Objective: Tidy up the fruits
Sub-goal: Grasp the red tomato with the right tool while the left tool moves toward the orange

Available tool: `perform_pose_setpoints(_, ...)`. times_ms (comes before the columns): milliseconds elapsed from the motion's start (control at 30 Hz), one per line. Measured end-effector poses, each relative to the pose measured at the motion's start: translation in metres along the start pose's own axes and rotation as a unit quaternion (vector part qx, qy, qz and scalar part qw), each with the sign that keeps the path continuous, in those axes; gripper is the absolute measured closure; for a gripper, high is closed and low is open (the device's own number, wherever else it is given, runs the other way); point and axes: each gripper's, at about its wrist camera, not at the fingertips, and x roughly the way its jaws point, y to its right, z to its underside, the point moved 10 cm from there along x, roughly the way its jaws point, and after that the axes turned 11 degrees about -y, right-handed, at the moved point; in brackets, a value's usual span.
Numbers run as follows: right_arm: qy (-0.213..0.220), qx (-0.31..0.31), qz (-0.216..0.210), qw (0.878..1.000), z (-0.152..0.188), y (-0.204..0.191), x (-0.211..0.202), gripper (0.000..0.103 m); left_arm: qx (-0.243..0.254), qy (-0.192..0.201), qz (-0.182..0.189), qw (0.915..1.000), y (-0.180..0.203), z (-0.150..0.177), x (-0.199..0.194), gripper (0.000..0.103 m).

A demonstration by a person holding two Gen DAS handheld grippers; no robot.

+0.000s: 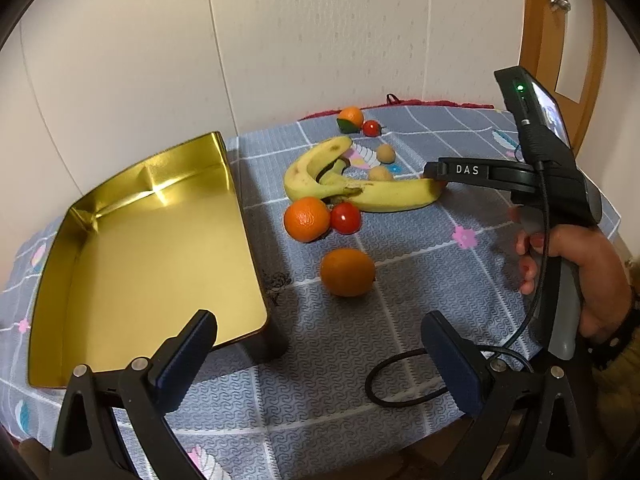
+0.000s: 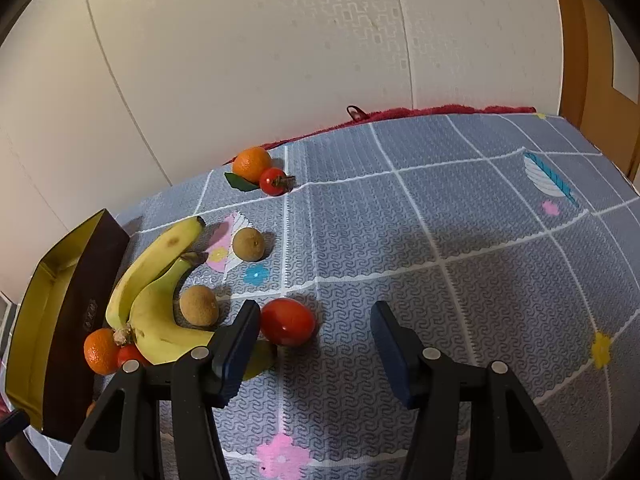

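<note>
Left wrist view: my left tongs (image 1: 320, 354) sit nearest the lens, jaws spread wide with nothing between them, over the grey patterned tablecloth (image 1: 400, 320).
Black cable (image 1: 400, 380): it loops on the cloth just by my left tongs' right finger.
Gold tin (image 1: 160, 248): open and bare inside, to the left, its near corner close to my left finger.
Lone orange (image 1: 347, 272): on the cloth beyond my left tongs, apart from the tin.
Second orange (image 1: 307, 219): farther back, touching a small red tomato (image 1: 345, 217).
Bananas (image 1: 352, 184): two joined at the stem, curved, just behind that orange and tomato.
Right hand (image 1: 580, 272): at the right edge, gripping the handle of my right tongs (image 2: 314, 326), whose tip reaches the far end of the bananas.
Right wrist view: my right tongs are partly open; a red tomato (image 2: 287, 322) lies on the cloth between the fingers, hard by the left pad, well clear of the right, so nothing is gripped.
Brown round fruits: one (image 2: 199, 305) beside the bananas, another (image 2: 248, 244) farther back.
Far pair: an orange with a green leaf (image 2: 252, 164) touching a tomato (image 2: 274, 181) near the table's back edge.
</note>
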Motion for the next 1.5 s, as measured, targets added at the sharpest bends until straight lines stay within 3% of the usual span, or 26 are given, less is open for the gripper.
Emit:
perform_pose_setpoints(133,0.002,0.0,-0.011,1.0,-0.002,0.001,0.002,0.045,-0.009,0.0,0.006,0.9999,0.0,-0.005,0.003,0.002)
perform_pose_setpoints(300,0.012,-0.008,-0.005,1.0,-0.003,-0.001,-0.001,0.053,-0.012,0.005,0.007,0.9999,0.002,-0.015,0.003,0.003)
perform_pose_setpoints(567,0.015,0.071,-0.003,0.997,0.006,0.038,-0.008,0.054,0.037,0.008,-0.004,0.9993,0.028,-0.036,0.021,0.003)
perform_pose_setpoints(933,0.033,0.092,-0.03,0.995,0.001,0.042,-0.019,0.054,0.091,-0.011,-0.035,0.9952,0.04,-0.036,0.062,0.031)
perform_pose_setpoints(1167,0.04,0.107,-0.037,0.993,-0.003,0.052,-0.023,0.054,0.082,-0.004,-0.022,0.9964,0.05,-0.038,0.066,0.028)
perform_pose_setpoints(1433,0.053,0.146,-0.044,0.987,-0.004,0.072,-0.032,0.054,0.08,0.029,0.06,0.9945,0.065,-0.039,0.048,0.025)
perform_pose_setpoints(1500,0.05,0.146,-0.047,0.987,-0.004,0.072,-0.031,0.054,0.073,0.031,0.048,0.9957,0.06,-0.039,0.046,0.024)
